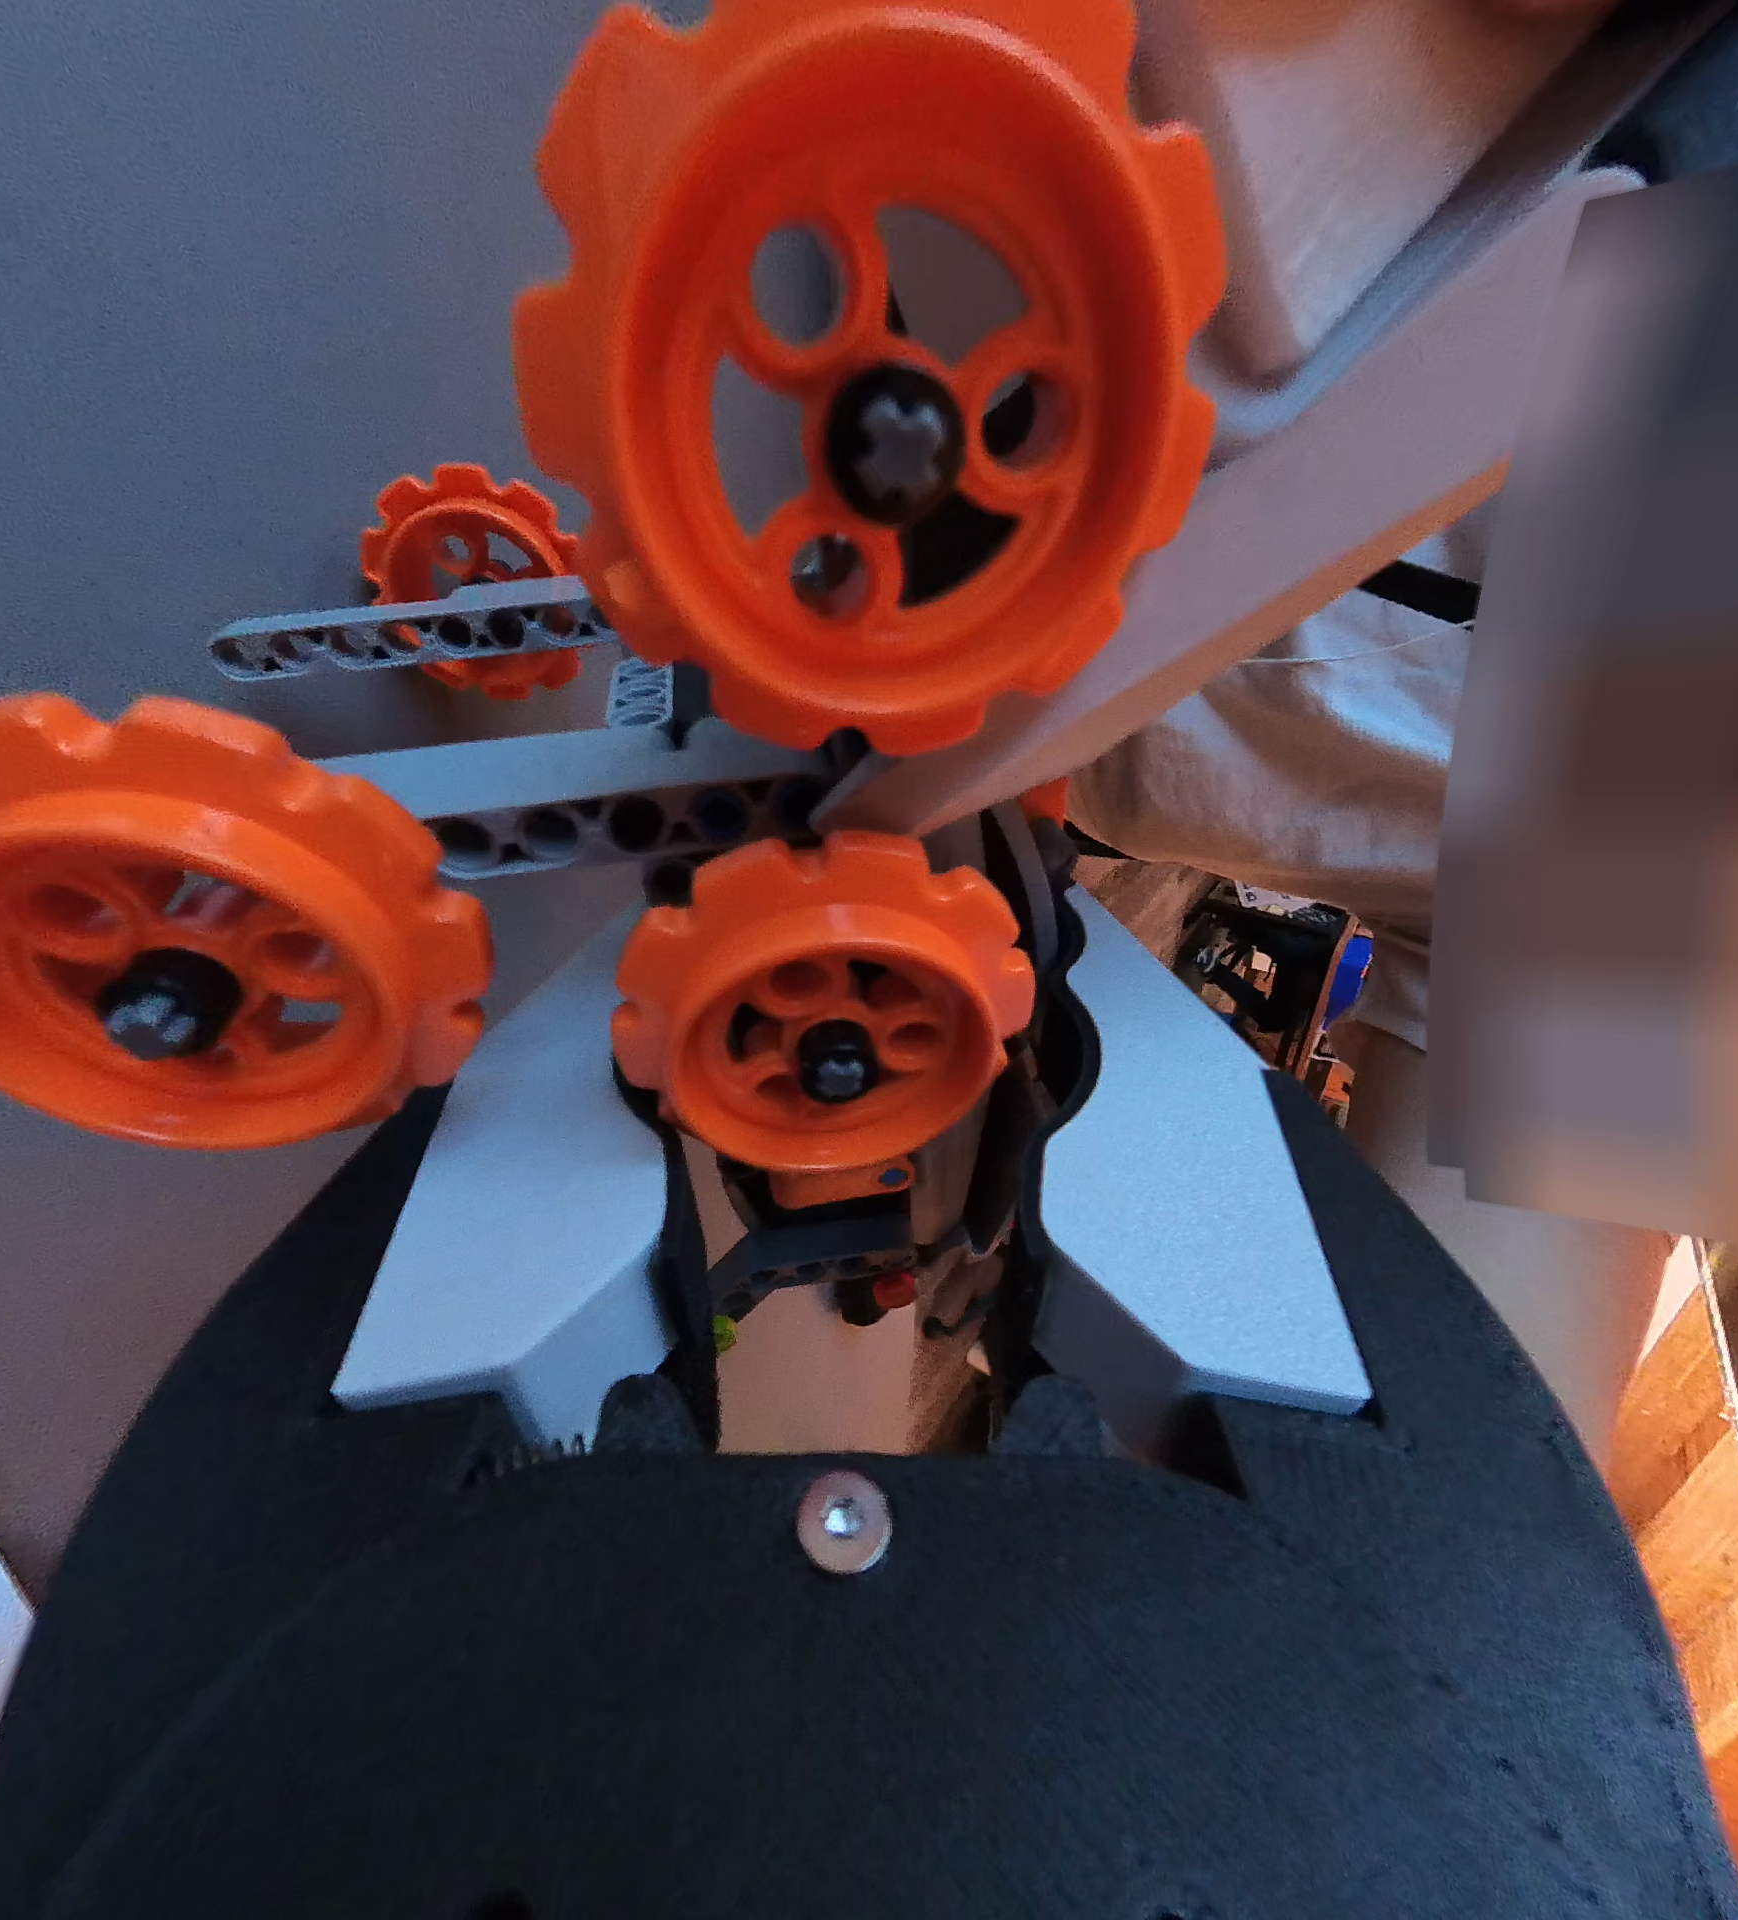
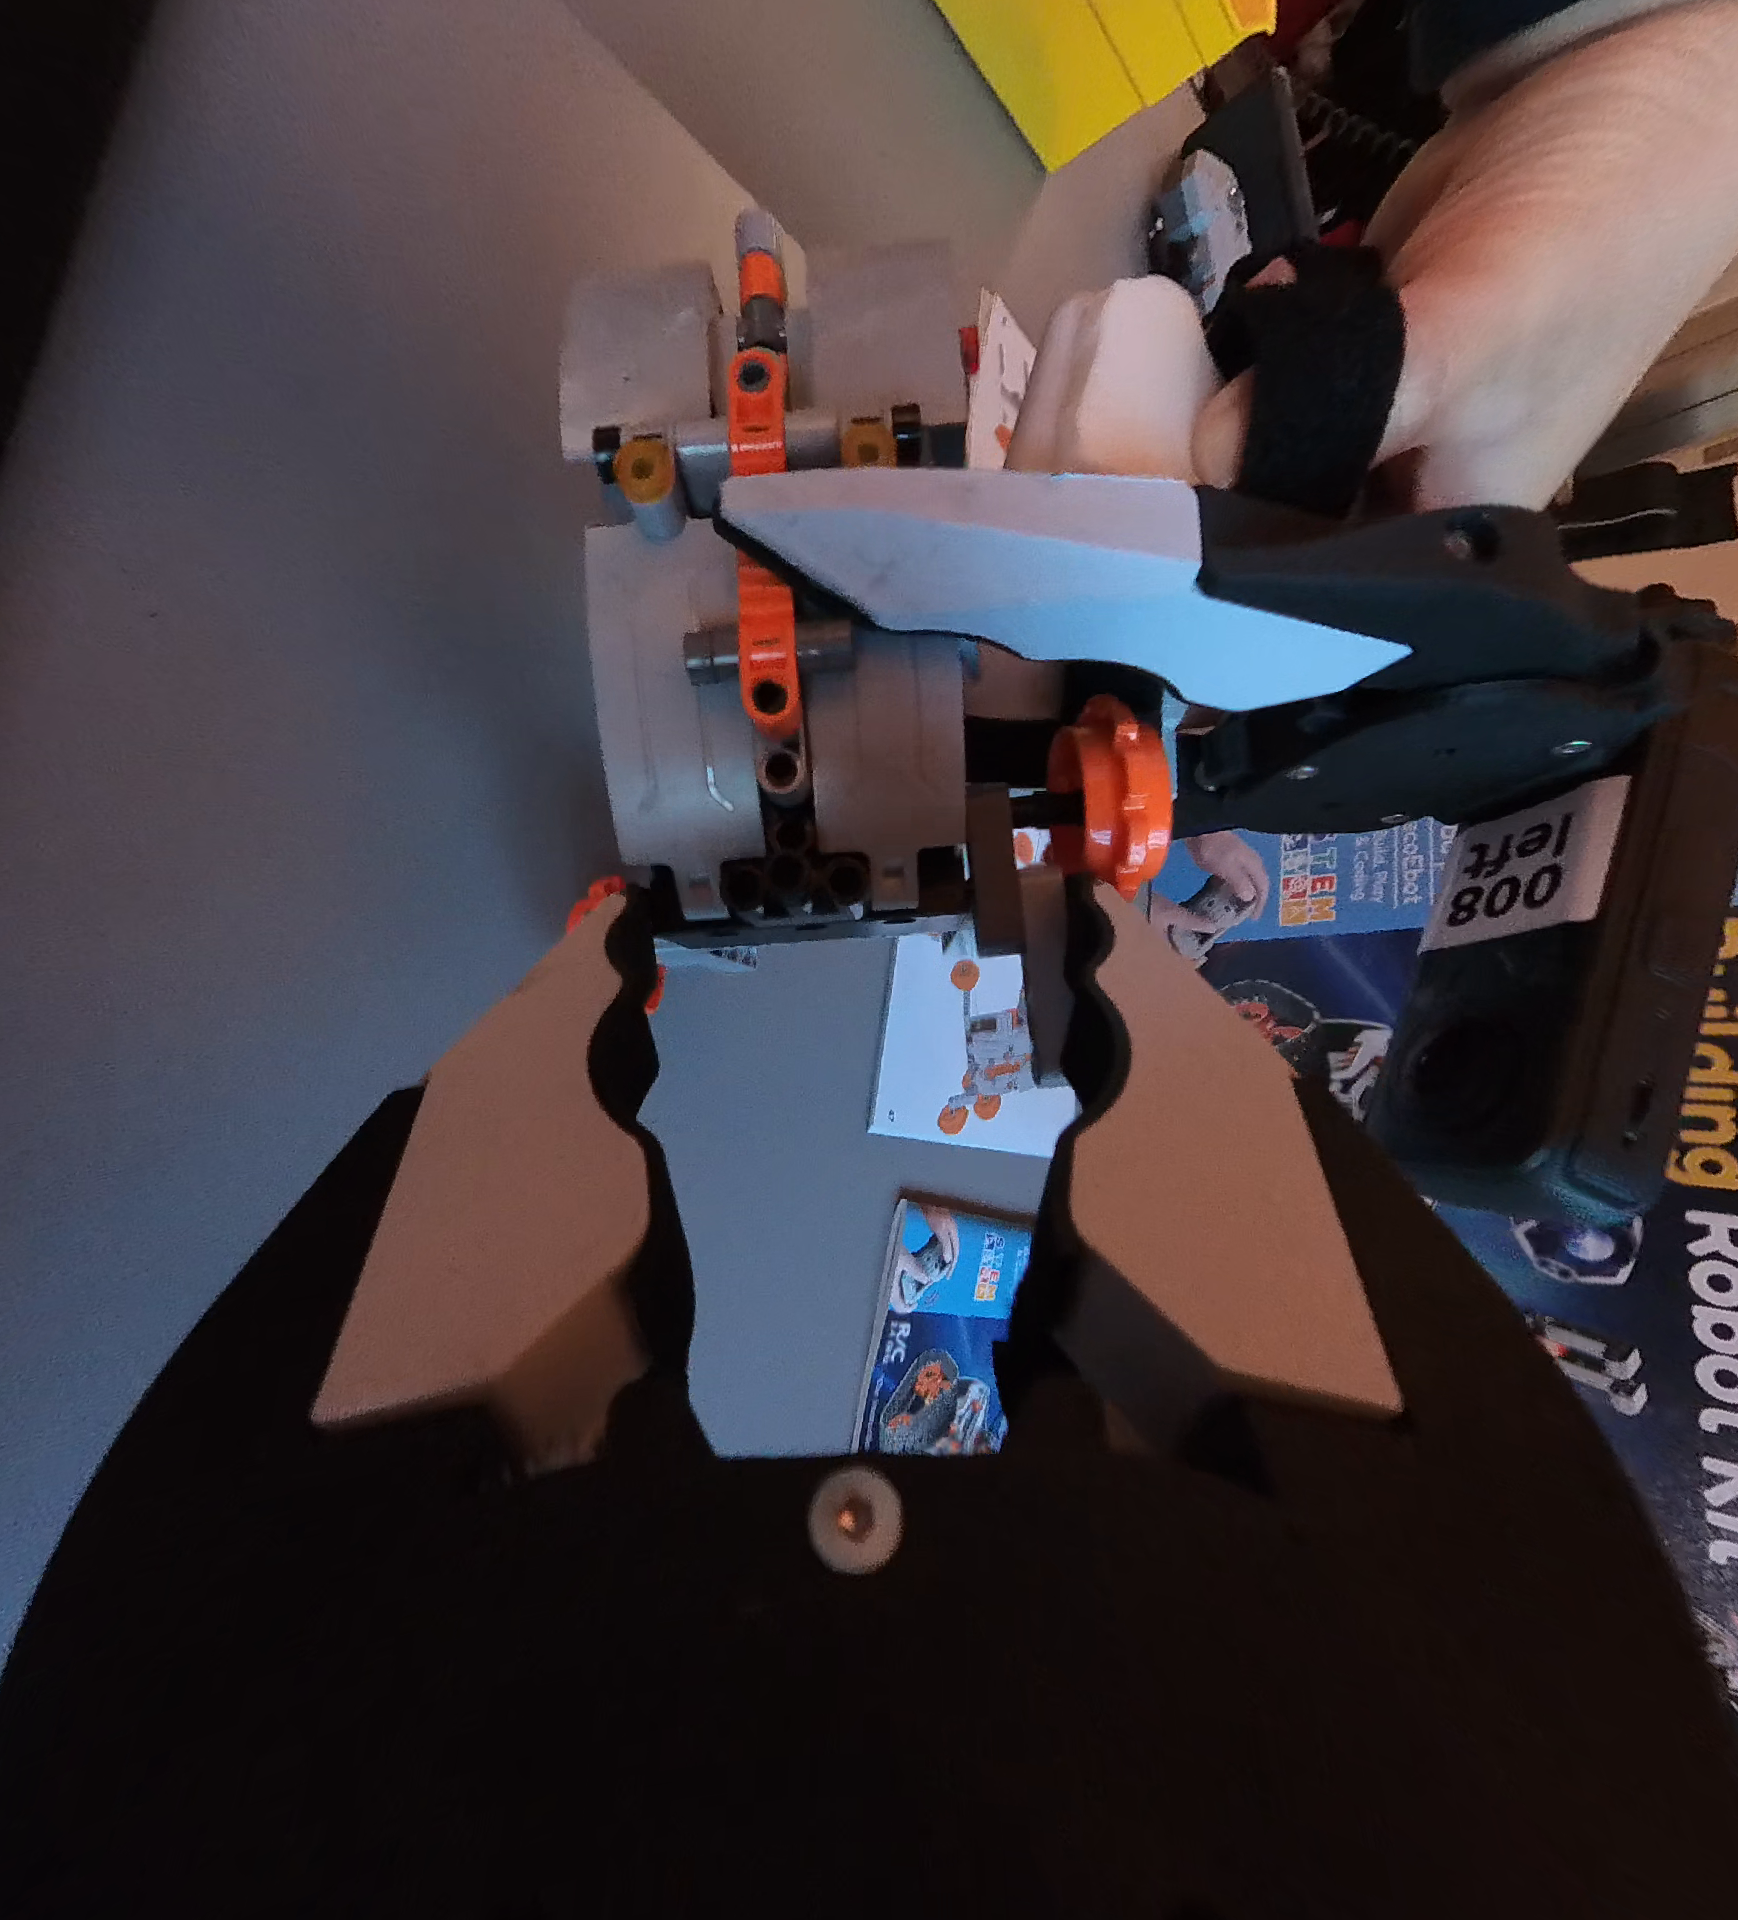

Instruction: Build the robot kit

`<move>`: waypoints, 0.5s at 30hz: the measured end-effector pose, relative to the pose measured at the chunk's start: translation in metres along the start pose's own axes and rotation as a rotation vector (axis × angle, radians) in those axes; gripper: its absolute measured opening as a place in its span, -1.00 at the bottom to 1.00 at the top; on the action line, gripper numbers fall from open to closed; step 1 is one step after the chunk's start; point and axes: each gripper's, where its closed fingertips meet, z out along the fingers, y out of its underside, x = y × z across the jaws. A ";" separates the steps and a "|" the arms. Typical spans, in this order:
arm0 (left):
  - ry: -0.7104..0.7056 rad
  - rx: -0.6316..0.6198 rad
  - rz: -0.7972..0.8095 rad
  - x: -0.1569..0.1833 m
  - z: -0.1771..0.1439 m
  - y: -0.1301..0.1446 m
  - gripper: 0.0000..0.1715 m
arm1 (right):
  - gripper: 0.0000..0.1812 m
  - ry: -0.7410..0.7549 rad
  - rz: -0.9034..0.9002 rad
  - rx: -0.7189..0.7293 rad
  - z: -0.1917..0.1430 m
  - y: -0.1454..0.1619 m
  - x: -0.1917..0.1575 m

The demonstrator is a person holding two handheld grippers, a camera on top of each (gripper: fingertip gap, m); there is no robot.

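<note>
A grey building-kit robot model (image 2: pixel 678 665) with orange and black beams is held up between both grippers. My left gripper (image 1: pixel 849 920) is shut on the model's body, with a small orange wheel (image 1: pixel 823 997) between its fingertips. Three more orange wheels show: a big one (image 1: pixel 865 364) close above, one at the left (image 1: pixel 169 914) and a small one behind (image 1: pixel 470 571). Grey holed beams (image 1: pixel 616 800) join them. My right gripper (image 2: pixel 854 914) is closed on the model's lower end, a grey beam (image 2: pixel 1016 904) against its right finger. One of its fingers (image 1: pixel 1260 582) shows in the left wrist view.
A person's hand (image 2: pixel 1571 260) holds the left gripper, one of whose fingers (image 2: pixel 1000 571) crosses the model; its camera (image 2: pixel 1488 1091) faces me. A dark kit box (image 2: pixel 1727 1351) and a leaflet (image 2: pixel 958 1039) lie on the grey table (image 2: pixel 221 727). A yellow object (image 2: pixel 1104 62) is behind. Across from one pair of fingers to the other is roughly 5 centimetres.
</note>
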 end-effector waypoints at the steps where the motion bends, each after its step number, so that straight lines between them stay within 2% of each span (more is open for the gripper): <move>1: 0.000 -0.002 -0.006 0.000 0.000 -0.001 -0.21 | -0.11 -0.006 -0.002 -0.015 0.000 0.001 0.000; 7: -0.012 -0.022 -0.031 0.001 0.000 -0.004 -0.22 | -0.14 -0.002 -0.037 -0.115 -0.003 0.004 0.000; 15: -0.049 -0.052 -0.038 0.002 0.005 -0.007 -0.22 | -0.16 0.020 -0.097 -0.150 -0.008 0.005 -0.004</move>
